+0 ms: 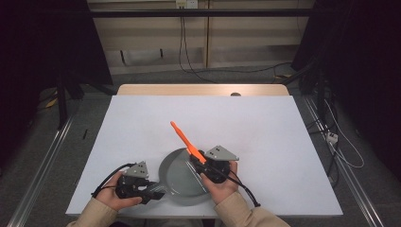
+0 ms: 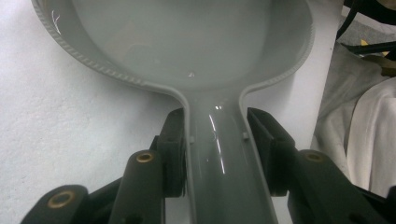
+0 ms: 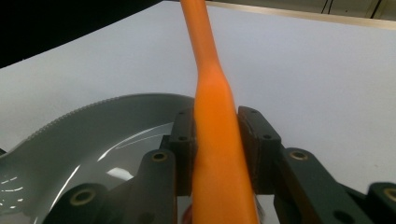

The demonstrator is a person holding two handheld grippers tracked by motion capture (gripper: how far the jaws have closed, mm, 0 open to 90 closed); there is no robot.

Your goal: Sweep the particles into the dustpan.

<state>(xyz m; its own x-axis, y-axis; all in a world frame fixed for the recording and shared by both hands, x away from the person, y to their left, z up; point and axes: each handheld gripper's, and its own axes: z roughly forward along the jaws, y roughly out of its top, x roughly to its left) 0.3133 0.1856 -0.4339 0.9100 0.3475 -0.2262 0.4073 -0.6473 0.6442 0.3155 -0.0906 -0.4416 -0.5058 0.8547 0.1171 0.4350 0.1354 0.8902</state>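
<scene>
The table (image 1: 142,118) has a white top. From the pan (image 1: 182,177), bare surface runs wide toward 12, 10 and 2 o'clock. The near edge lies close at 6 o'clock, just below the pan and both hands. In the left gripper view the table's edge runs just beside the pan's rim at 3 o'clock, with cloth and cables beyond it.

The grey pan sits low in the middle of the table, its bowl toward 3 o'clock of its handle (image 2: 219,163).

The left gripper (image 1: 158,190), at 9 o'clock of the pan's bowl, has its jaws set partly apart around the pan's handle. In the left gripper view each pad sits against a side of the handle, so the left gripper (image 2: 215,149) pinches it.

The right gripper (image 1: 203,165) sits over the bowl's 3 o'clock edge. Its jaws are pressed onto an orange stick (image 1: 185,139), which slants up toward 11 o'clock over the table. In the right gripper view the right gripper (image 3: 215,135) clamps the thicker part of the stick (image 3: 212,116), and the pan (image 3: 93,140) lies at 8 o'clock of it.
</scene>
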